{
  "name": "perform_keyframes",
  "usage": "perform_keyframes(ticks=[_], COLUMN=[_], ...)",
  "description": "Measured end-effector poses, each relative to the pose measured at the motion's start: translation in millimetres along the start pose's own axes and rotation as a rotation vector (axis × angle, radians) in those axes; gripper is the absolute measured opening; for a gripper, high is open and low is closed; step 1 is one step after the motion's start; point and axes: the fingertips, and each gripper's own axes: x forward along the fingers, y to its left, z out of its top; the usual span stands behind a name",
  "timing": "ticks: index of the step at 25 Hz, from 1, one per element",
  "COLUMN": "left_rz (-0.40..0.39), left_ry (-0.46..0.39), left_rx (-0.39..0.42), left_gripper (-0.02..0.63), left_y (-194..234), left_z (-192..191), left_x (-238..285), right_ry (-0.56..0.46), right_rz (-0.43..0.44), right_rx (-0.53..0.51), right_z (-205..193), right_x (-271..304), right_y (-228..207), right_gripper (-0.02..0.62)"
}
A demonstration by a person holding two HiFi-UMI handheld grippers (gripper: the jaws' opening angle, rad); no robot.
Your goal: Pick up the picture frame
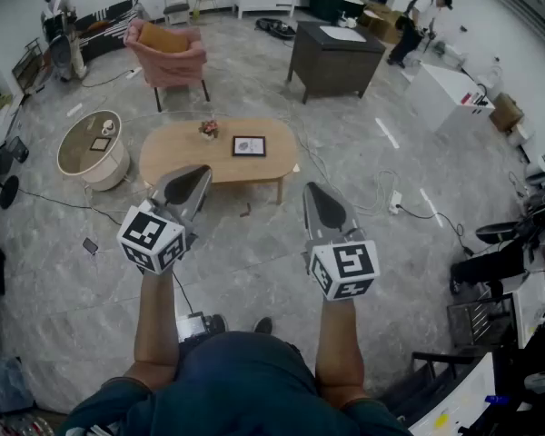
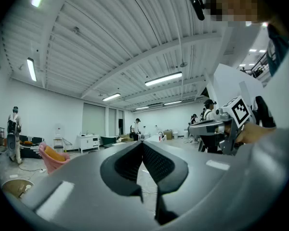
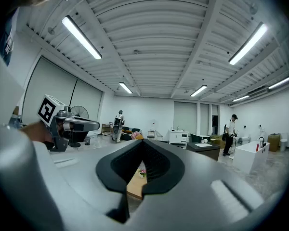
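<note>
The picture frame (image 1: 249, 146), dark-edged with a pale print, lies flat on the oval wooden coffee table (image 1: 177, 155), next to a small flower pot (image 1: 208, 129). Both grippers are held level in the air, short of the table's near edge. My left gripper (image 1: 200, 173) is shut and empty, its jaws meeting in the left gripper view (image 2: 141, 143). My right gripper (image 1: 313, 191) is shut too, holding nothing (image 3: 143, 142). Below its fingertips a strip of the table (image 3: 134, 186) and the flowers (image 3: 142, 172) show. The frame itself is hidden in both gripper views.
A round white side table (image 1: 93, 148) stands left of the coffee table, a pink armchair (image 1: 168, 53) behind it, and a dark cabinet (image 1: 336, 57) at the back right. Cables (image 1: 395, 198) trail over the grey floor. People stand at the far edges of the room.
</note>
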Motion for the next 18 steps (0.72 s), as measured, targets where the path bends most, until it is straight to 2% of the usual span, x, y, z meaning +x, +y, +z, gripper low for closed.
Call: perform_keyframes(ticks=[12,18], left_rz=[0.045,0.057], left_ry=[0.023,0.052], left_rx=[0.023,0.031], left_gripper=[0.000,0.000], left_y=[-21.9,-29.5], left_z=[-2.0,-10.5], left_x=[36.1,54.9], right_ry=[-0.012,-0.047], right_rz=[0.053,0.086], right_rx=[0.015,0.061], right_z=[-9.8,-15.0], right_x=[1.7,8.7], right_y=[-43.1,-63.2], right_gripper=[0.008,0.011])
